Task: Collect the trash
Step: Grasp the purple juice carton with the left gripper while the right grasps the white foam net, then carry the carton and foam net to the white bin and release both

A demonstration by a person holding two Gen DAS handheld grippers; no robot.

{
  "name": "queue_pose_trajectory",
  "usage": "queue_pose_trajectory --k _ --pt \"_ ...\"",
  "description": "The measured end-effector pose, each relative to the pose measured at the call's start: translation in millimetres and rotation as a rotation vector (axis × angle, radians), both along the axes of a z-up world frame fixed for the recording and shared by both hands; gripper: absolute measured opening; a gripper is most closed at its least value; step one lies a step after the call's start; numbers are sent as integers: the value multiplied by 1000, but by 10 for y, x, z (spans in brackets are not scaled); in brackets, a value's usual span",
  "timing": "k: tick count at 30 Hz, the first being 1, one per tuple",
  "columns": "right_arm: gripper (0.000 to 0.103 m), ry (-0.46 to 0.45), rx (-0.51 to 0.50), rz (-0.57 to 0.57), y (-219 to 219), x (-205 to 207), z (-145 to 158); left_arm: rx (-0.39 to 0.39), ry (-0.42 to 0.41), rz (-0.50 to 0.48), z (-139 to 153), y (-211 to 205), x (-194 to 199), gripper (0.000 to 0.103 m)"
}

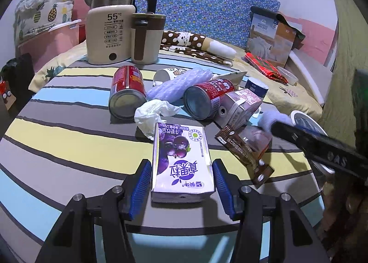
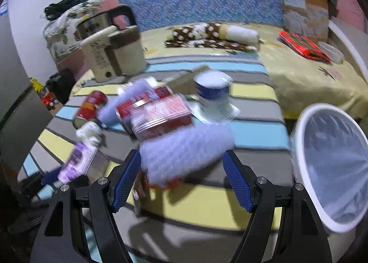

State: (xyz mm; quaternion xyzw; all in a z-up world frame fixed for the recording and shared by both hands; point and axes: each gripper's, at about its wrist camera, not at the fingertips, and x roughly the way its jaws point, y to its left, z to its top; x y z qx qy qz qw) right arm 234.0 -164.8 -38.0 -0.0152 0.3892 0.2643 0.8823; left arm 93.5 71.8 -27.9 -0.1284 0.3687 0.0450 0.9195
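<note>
My left gripper (image 1: 181,180) is open around a purple milk carton (image 1: 181,161) lying on the striped table; its blue pads stand just beside the carton's sides with small gaps. Behind it lie a crumpled tissue (image 1: 154,113), two red cans (image 1: 127,92) (image 1: 204,99), a foam net sleeve (image 1: 179,83), a grey carton (image 1: 239,106) and a brown sachet (image 1: 246,150). My right gripper (image 2: 182,179) is open, with a pale purple foam net sleeve (image 2: 186,150) between its fingers; the view is blurred. The white lined trash bin (image 2: 331,166) stands at the right.
A cream kettle (image 1: 110,33) and a mug (image 1: 147,37) stand at the table's back left. A blue-and-white tub (image 2: 214,95) sits mid-table. A bed with blankets and boxes (image 1: 271,35) lies behind. The right gripper's arm (image 1: 317,145) crosses the left wrist view at right.
</note>
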Motion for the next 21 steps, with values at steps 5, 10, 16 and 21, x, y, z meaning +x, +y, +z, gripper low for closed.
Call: queue_pose_trajectory --k 5,10,16,21 --pt "75 39 1 -73 -301 -5 -67 -2 -3 -5 -7 -24 -24 55" --pt "75 52 70 -125 -404 49 -25 0 -4 -5 -8 -74 -37 55" --pt "68 125 134 -167 -347 274 -141 7 11 -1 -38 -95 -12 56" --pt "67 202 231 -177 -390 293 -173 9 10 0 -46 -107 -17 56"
